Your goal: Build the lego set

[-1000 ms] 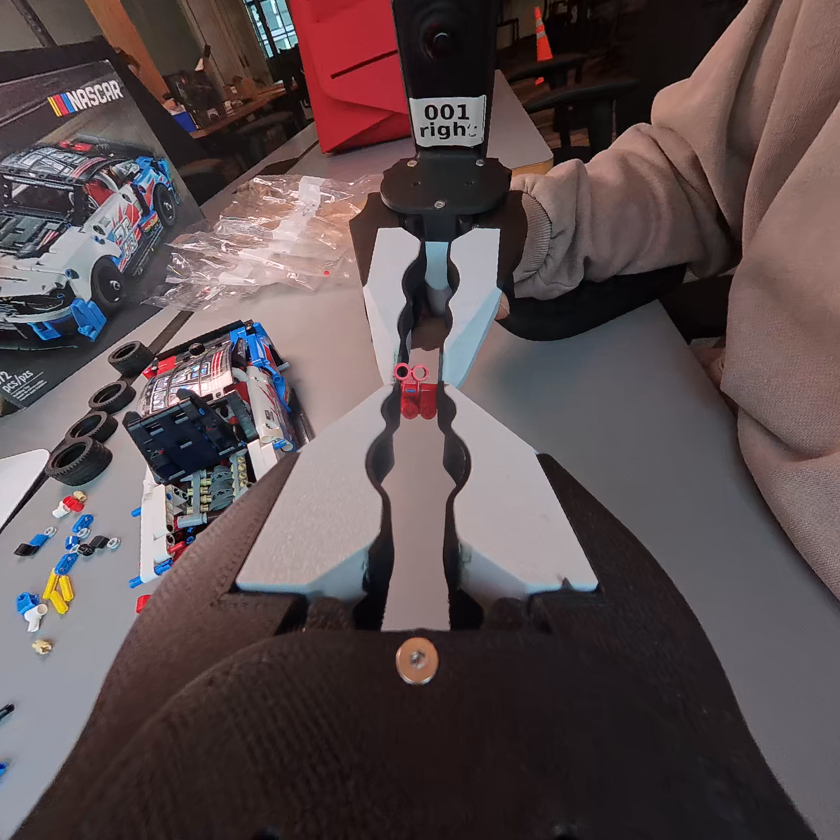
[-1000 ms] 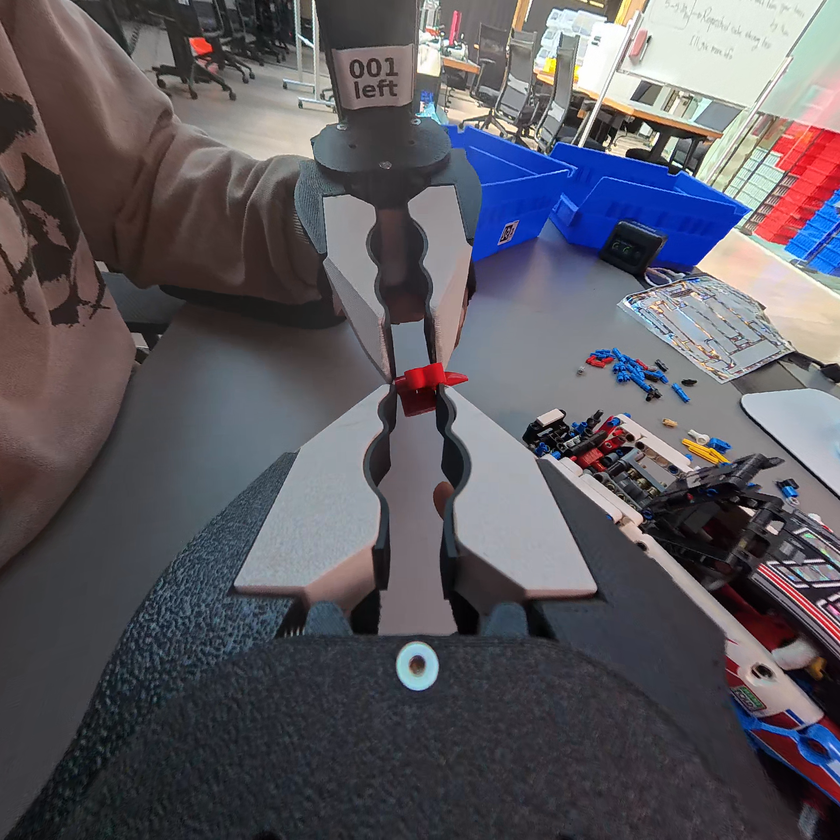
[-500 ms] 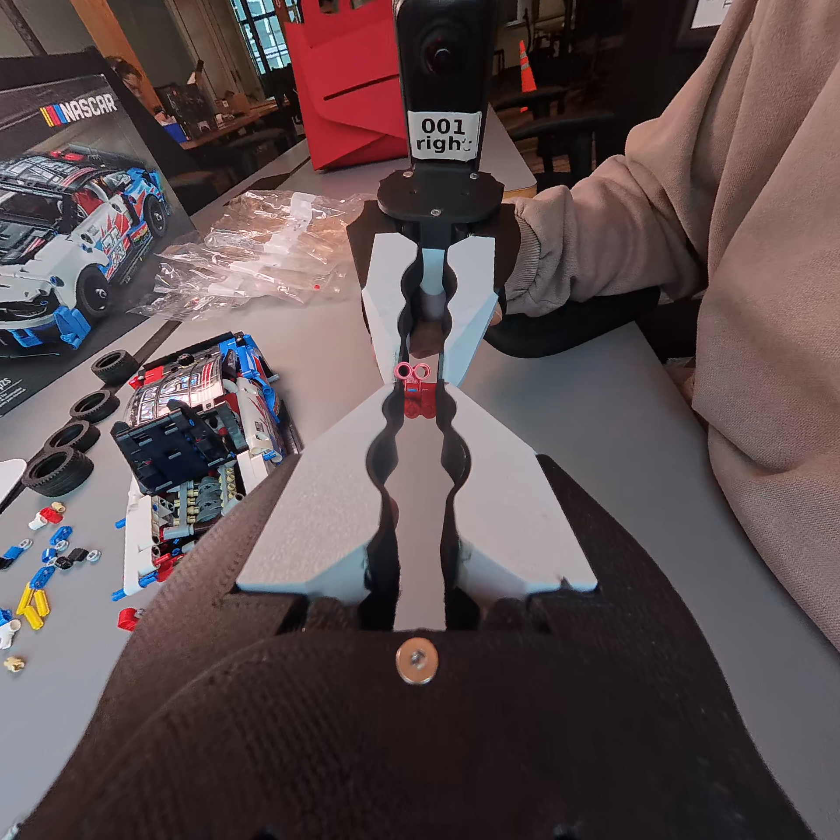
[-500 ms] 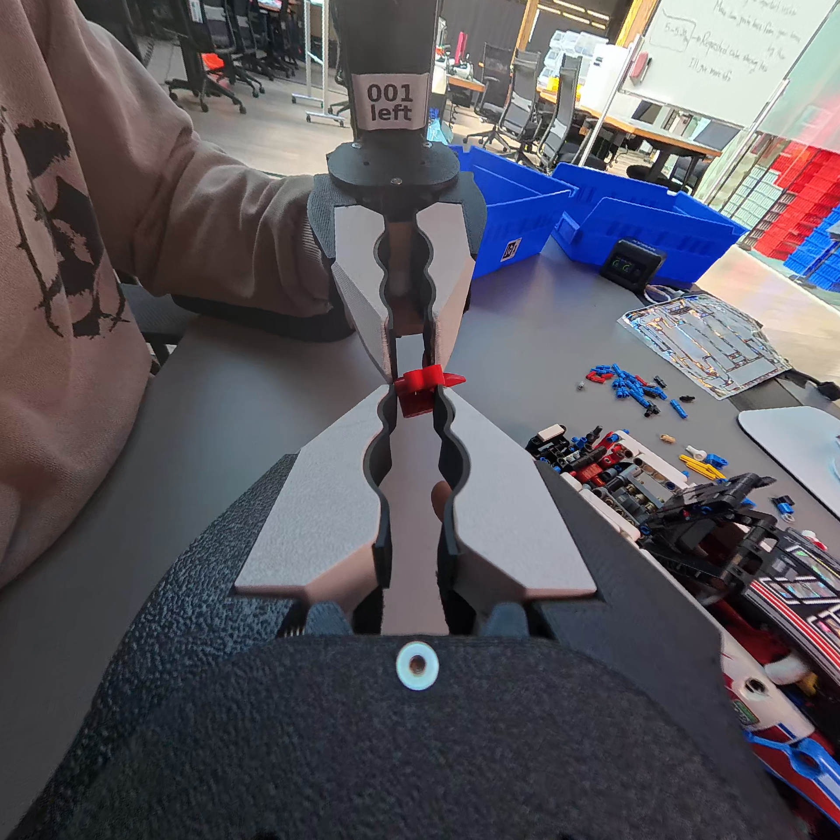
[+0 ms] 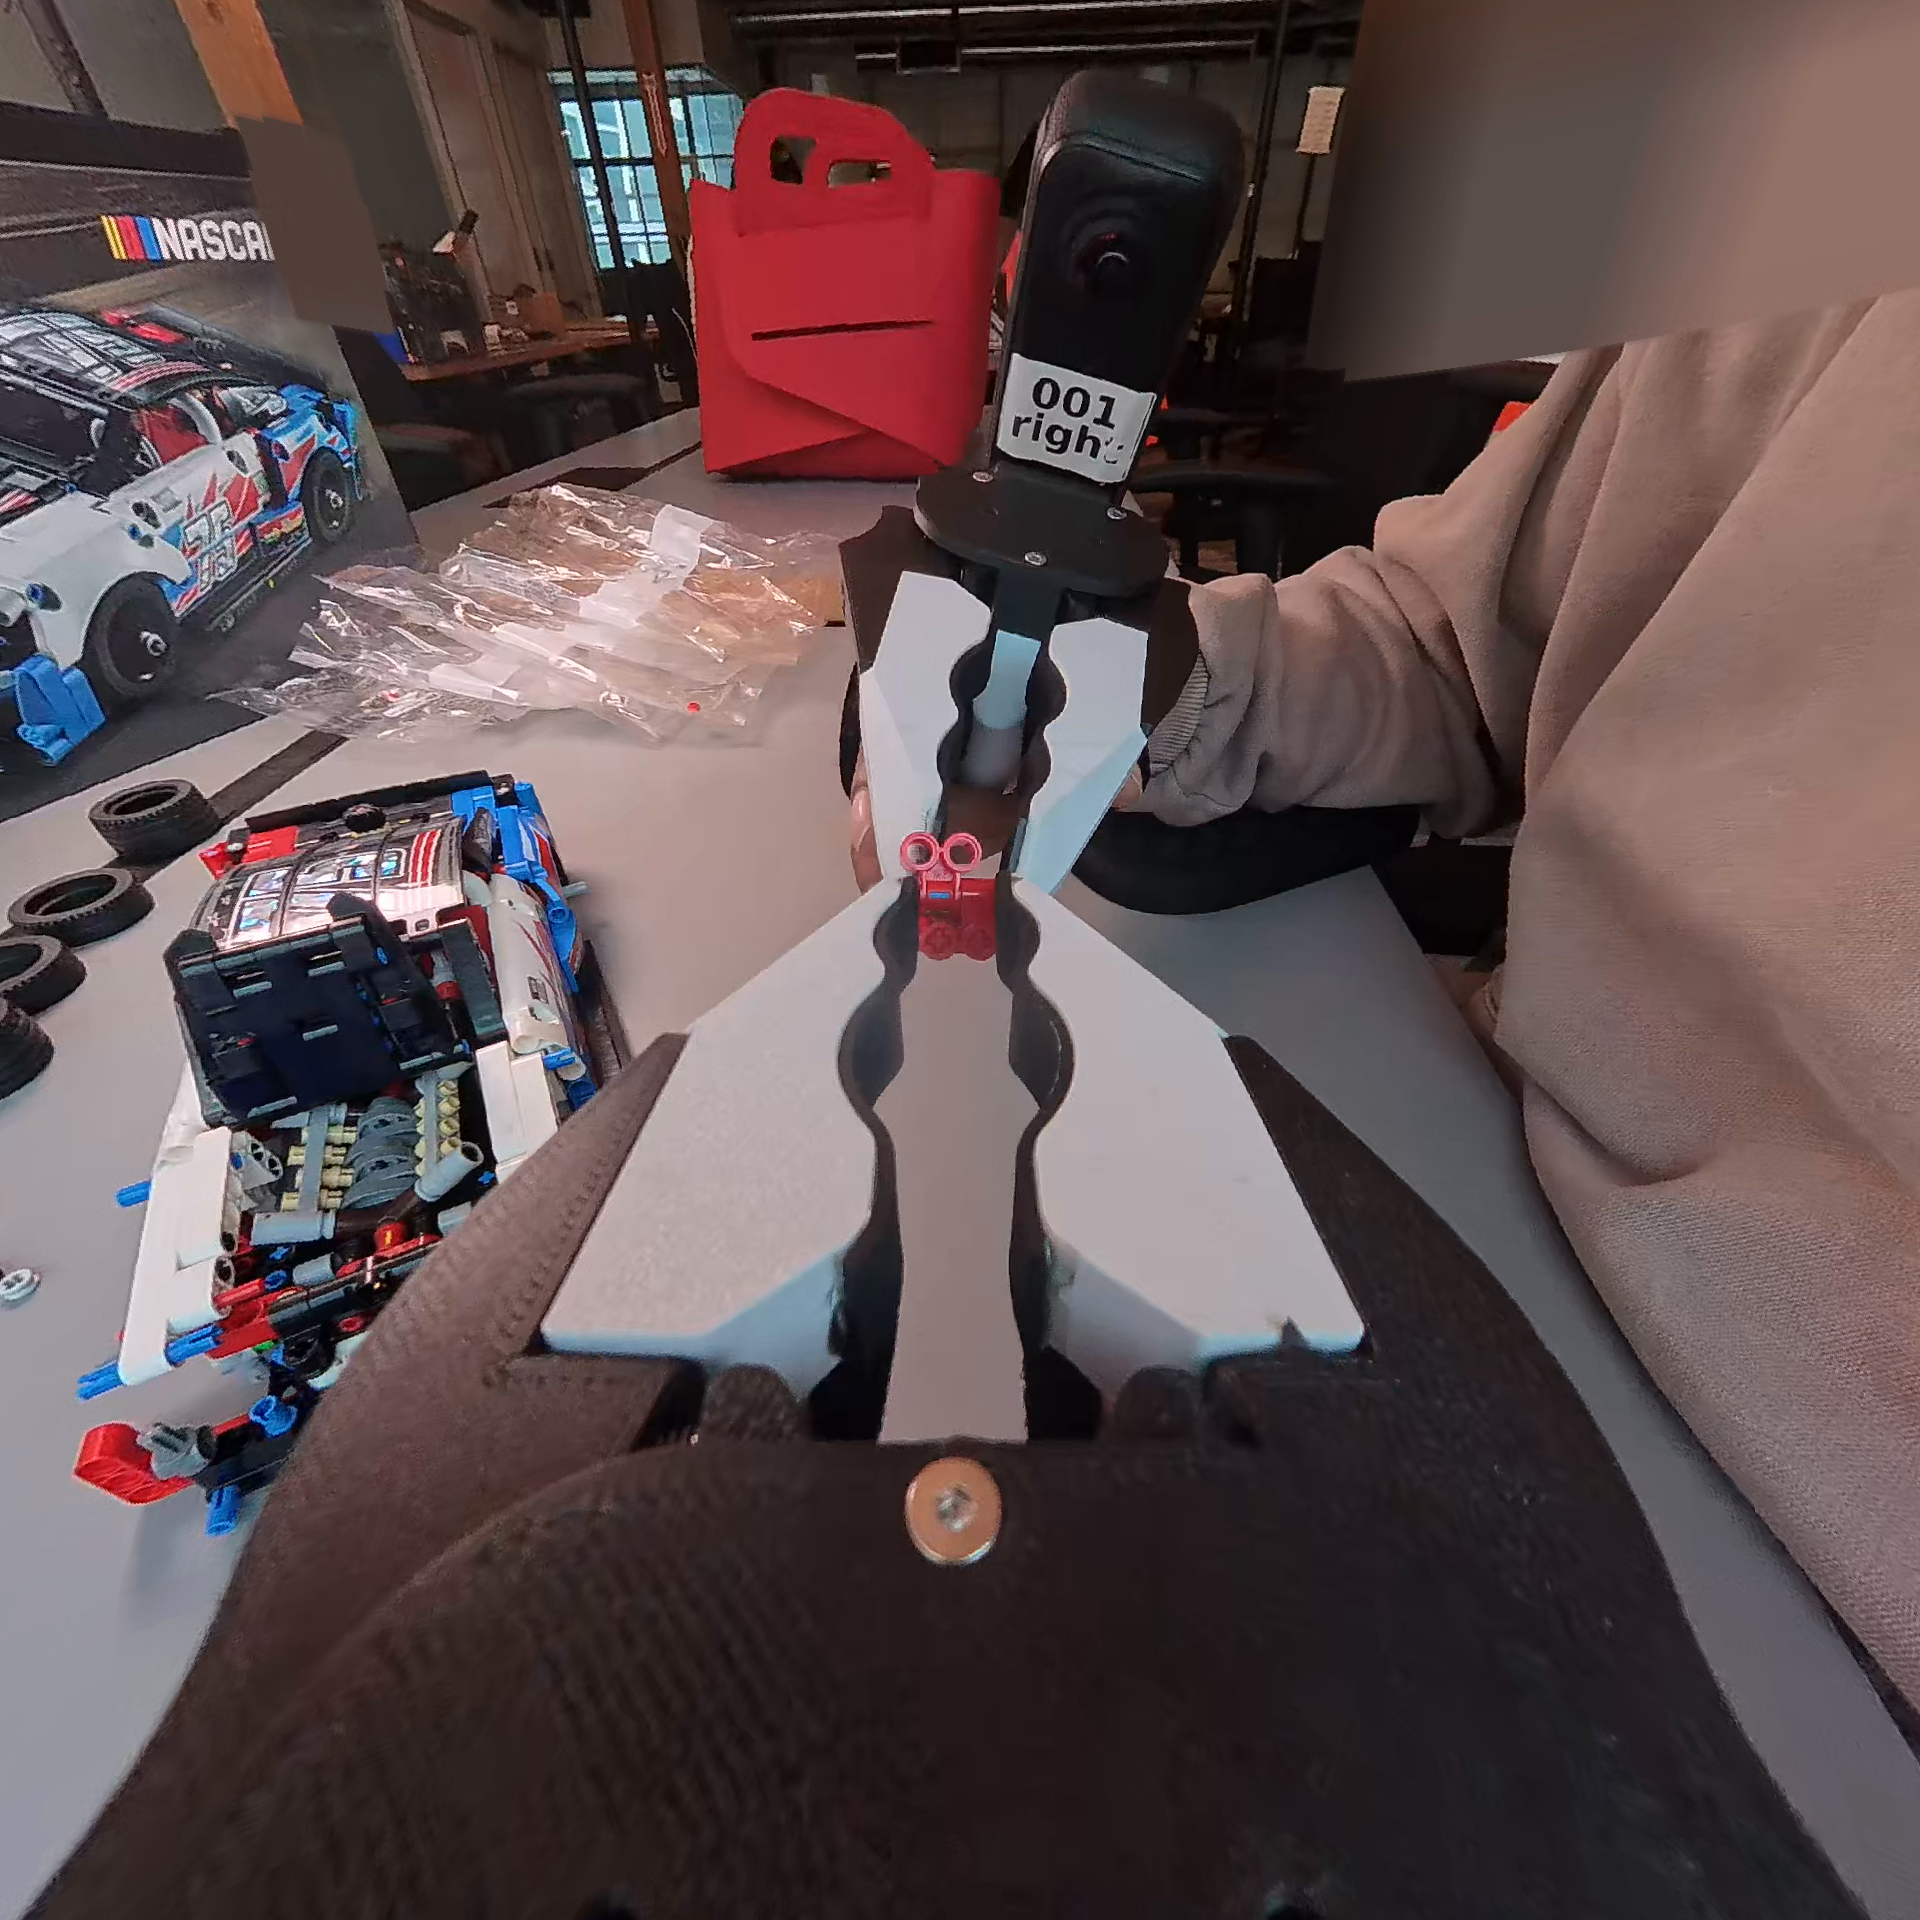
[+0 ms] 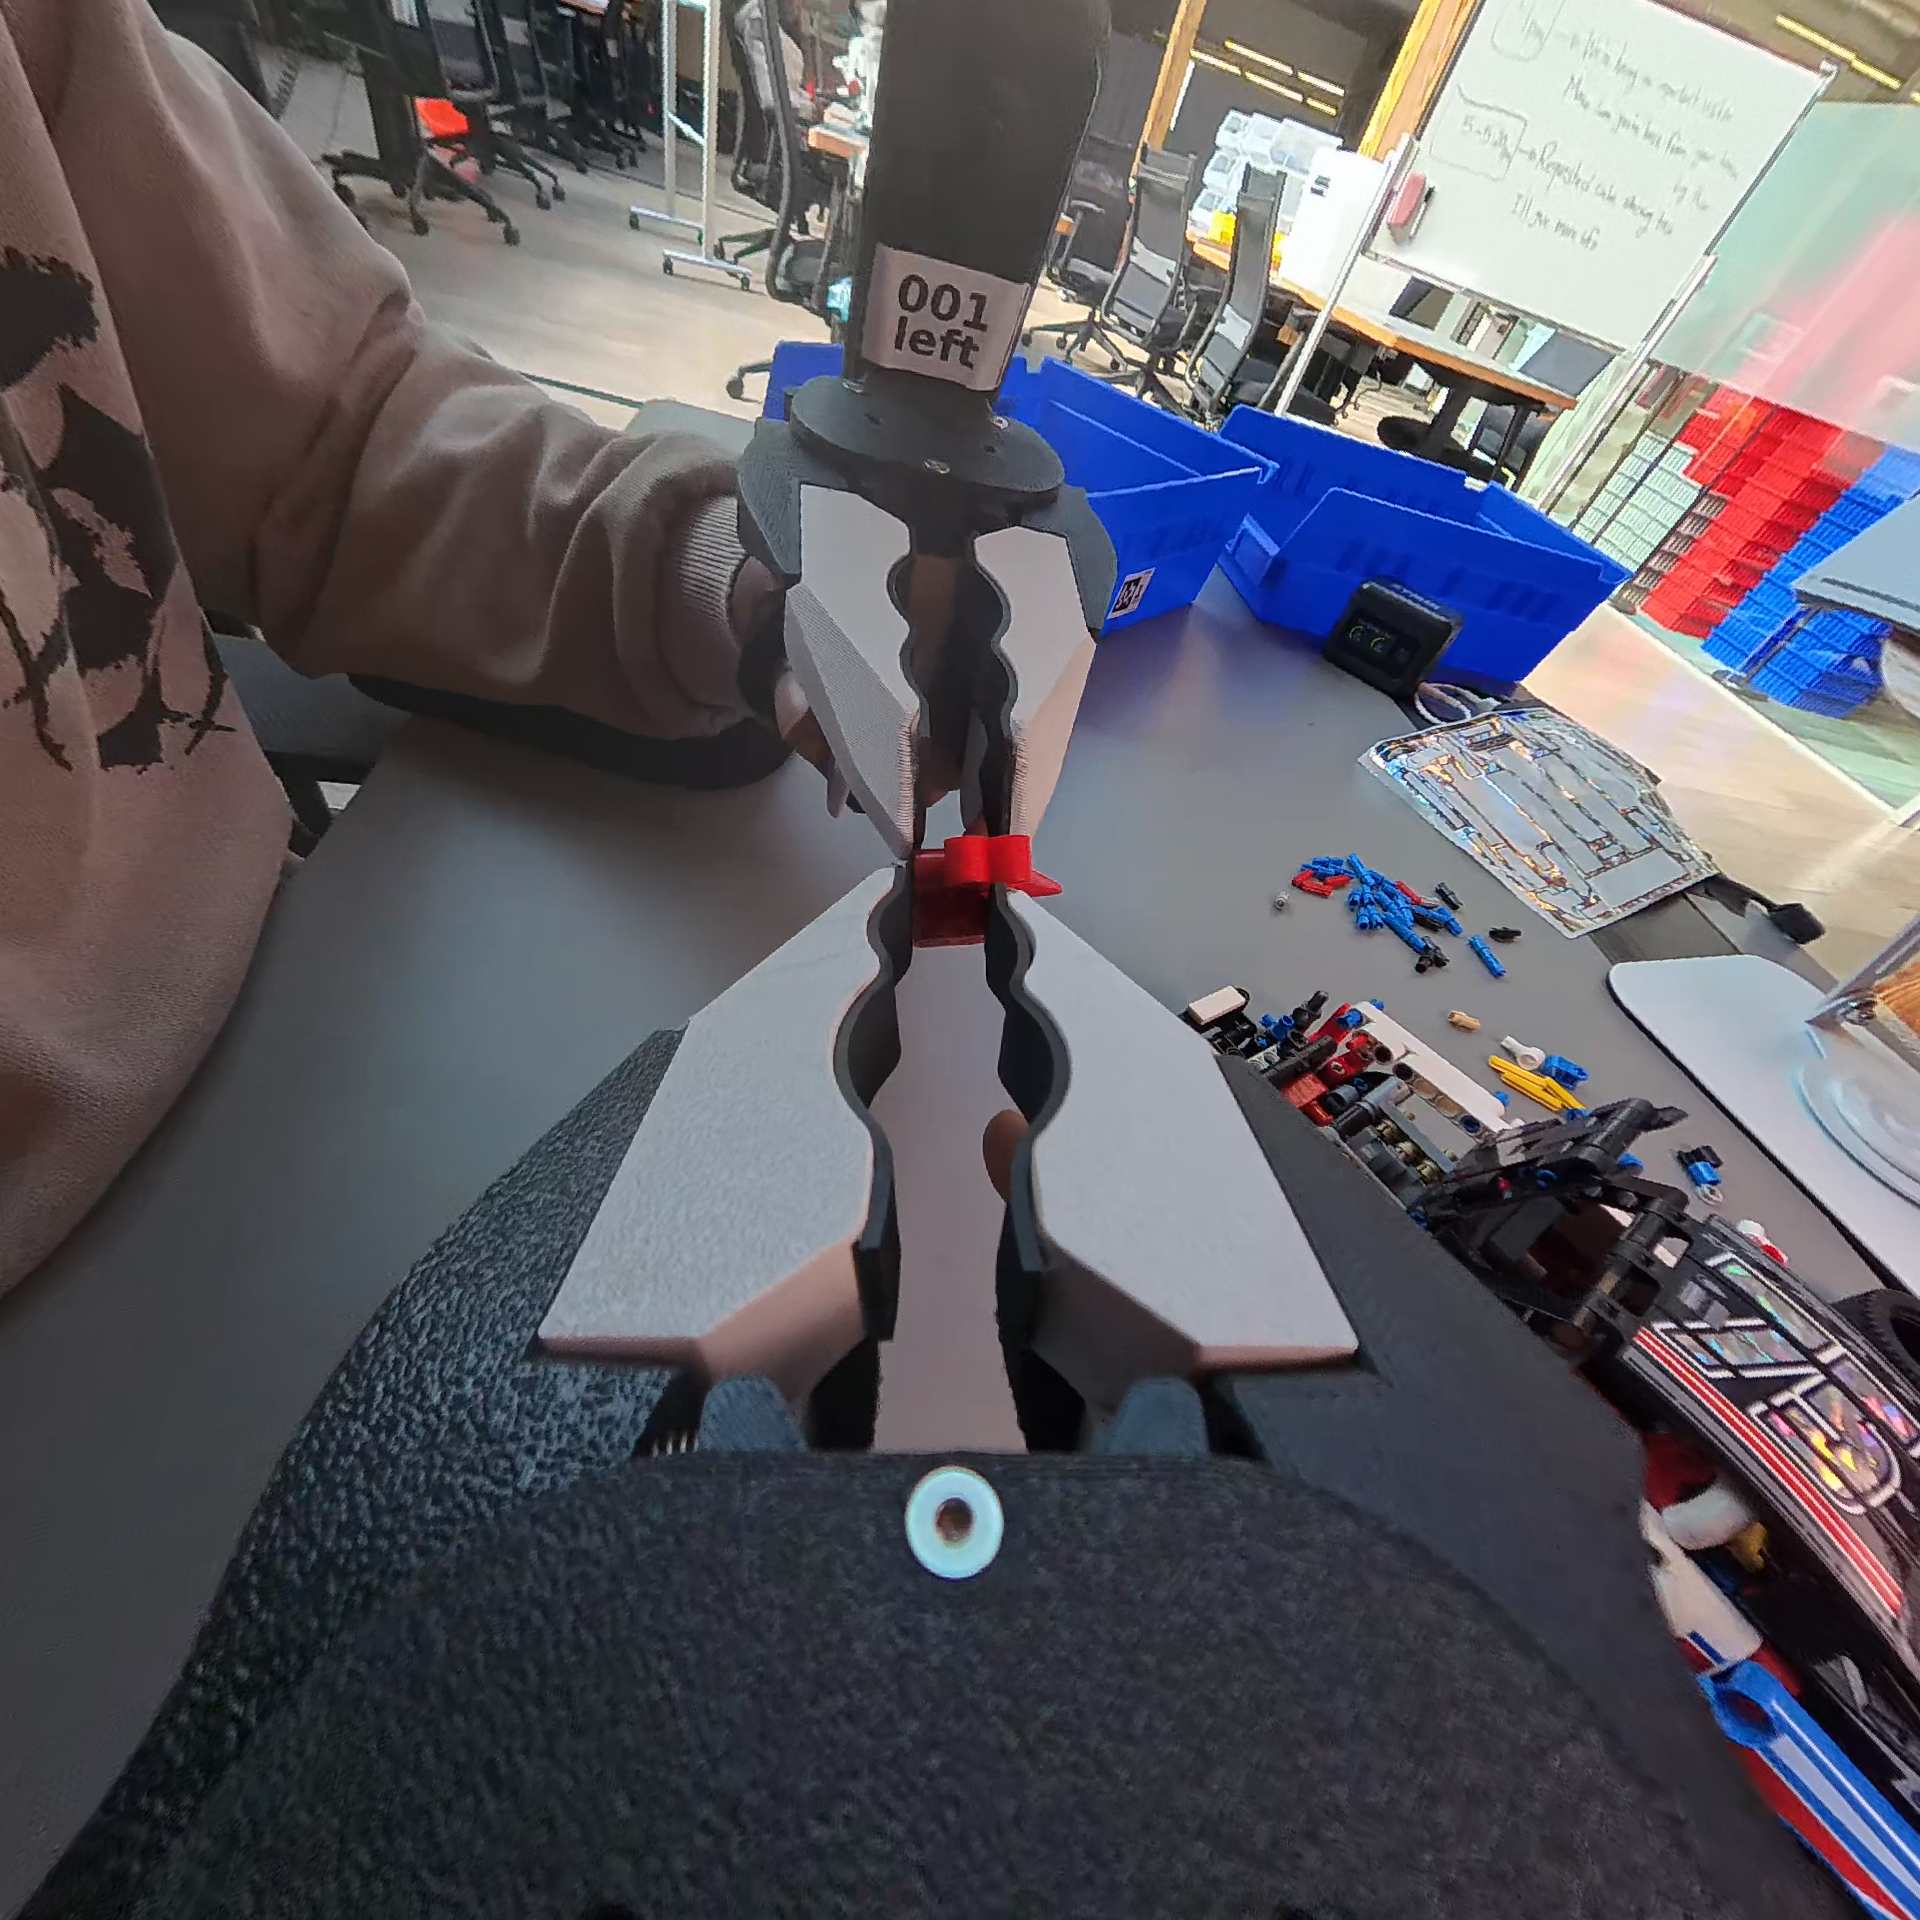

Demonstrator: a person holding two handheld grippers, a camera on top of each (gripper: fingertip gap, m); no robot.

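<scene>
My left gripper (image 5: pixel 951 902) is shut on a small red lego piece (image 5: pixel 954 920) with a blue pin in it. My right gripper (image 6: pixel 949 896) is shut on a red lego piece (image 6: pixel 945 912). The two grippers meet tip to tip above the grey table (image 5: pixel 1299 997), and their red pieces touch. In the left wrist view the right gripper (image 5: pixel 961 844) holds a piece with two red rings (image 5: pixel 941 853). In the right wrist view the left gripper (image 6: pixel 956 826) holds a red winged piece (image 6: pixel 987 860). The partly built race car (image 5: pixel 364 1039) lies on the table to my left.
The car also shows in the right wrist view (image 6: pixel 1558 1195). Black tyres (image 5: pixel 78 904), the set's box (image 5: pixel 156 468), clear bags (image 5: pixel 582 623) and a red bag (image 5: pixel 842 312) lie beyond. Loose blue pins (image 6: pixel 1382 904), a sticker sheet (image 6: pixel 1538 810) and blue bins (image 6: pixel 1403 551) are to the right. A person's sleeve (image 5: pixel 1558 727) is close by. My two grippers' fingertips are within a few centimetres of each other. Left tips and right tips are each some 15 centimetres from the partly built race car (image 5: pixel 364 1039).
Both grippers stay shut and tip to tip on the red pieces. Both views have tilted upward a little, so the car and loose parts sit lower and nearer the edges.
</scene>
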